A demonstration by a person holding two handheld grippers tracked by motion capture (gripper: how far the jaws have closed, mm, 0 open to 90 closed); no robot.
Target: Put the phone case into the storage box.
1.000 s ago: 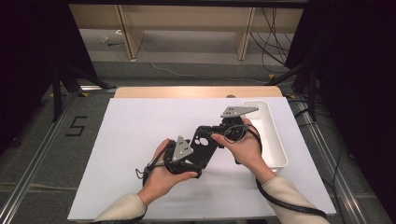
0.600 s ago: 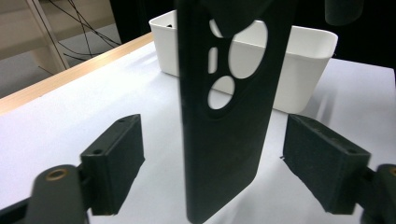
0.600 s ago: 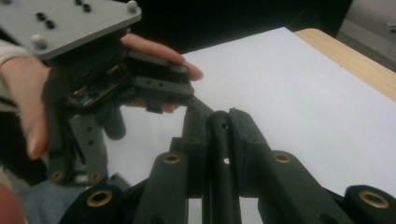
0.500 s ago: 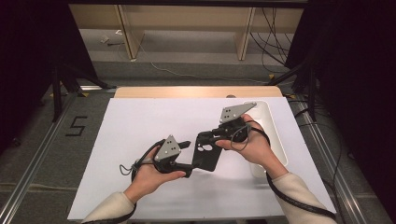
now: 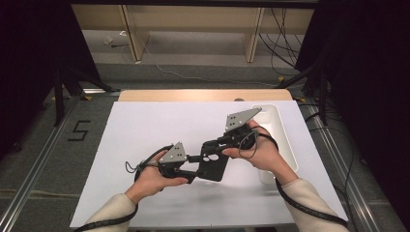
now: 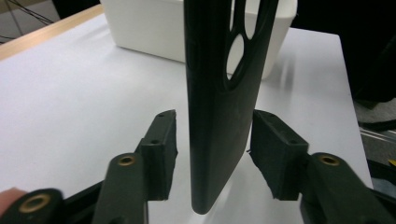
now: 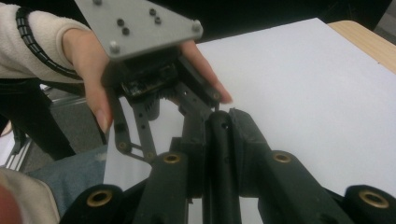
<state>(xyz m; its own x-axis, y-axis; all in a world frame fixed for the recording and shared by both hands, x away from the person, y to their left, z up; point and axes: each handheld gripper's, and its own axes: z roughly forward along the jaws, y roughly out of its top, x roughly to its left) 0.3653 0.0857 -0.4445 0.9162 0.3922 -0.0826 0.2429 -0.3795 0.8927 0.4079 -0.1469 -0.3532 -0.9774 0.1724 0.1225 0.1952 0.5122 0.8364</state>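
The high view looks down on the white table (image 5: 145, 135); both gripper views sit close, sharing the phone case (image 6: 217, 107).

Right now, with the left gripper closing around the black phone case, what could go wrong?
1. The left gripper has just been closing, yet its pads stand apart from the phone case; if the right gripper lets go early, the case may drop.
2. The left jaws sit near the case's lower end, so the hold might be shallow.

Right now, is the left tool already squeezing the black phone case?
No: in the left gripper view both pads of the left tool stand apart from the black phone case hanging between them.
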